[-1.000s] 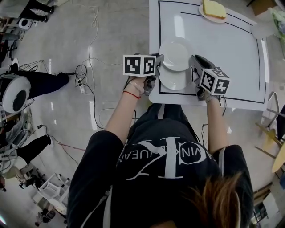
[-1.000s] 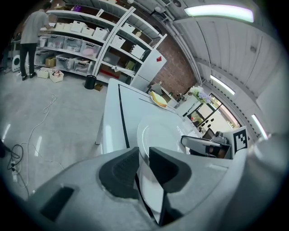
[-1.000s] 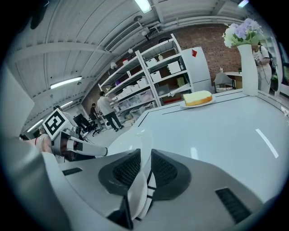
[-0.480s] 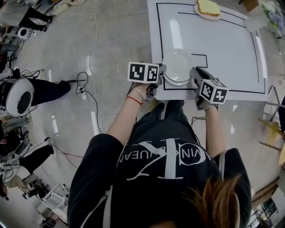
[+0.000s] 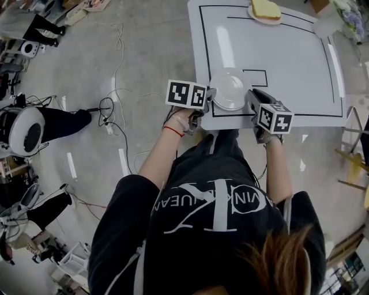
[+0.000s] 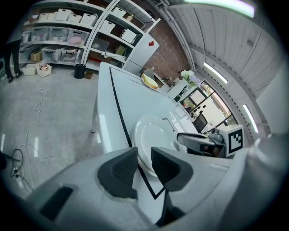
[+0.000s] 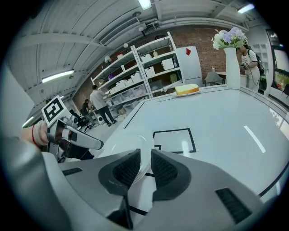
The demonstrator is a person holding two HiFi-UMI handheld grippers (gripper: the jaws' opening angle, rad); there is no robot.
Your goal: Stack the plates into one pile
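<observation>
A pile of white plates (image 5: 229, 89) sits near the front edge of the white table (image 5: 288, 63). My left gripper (image 5: 209, 99) is at the pile's left rim. Its jaws have just been opening, and the top plate's rim (image 6: 156, 137) lies between the pads with a gap showing, in the left gripper view (image 6: 144, 164). My right gripper (image 5: 252, 99) is at the right rim. In the right gripper view (image 7: 145, 169) its pads are closed on the plate's edge (image 7: 131, 144).
A plate with a yellow slab (image 5: 264, 10) stands at the table's far edge, and a vase of flowers (image 7: 232, 54) at the far right corner. Black lines mark the tabletop. Cables (image 5: 109, 109) lie on the floor to the left, where people stand; shelves line the back wall.
The plate held between both grippers came toward the near edge and down over the second plate. The two now lie as one pile, and both grippers sit lower at the rim.
</observation>
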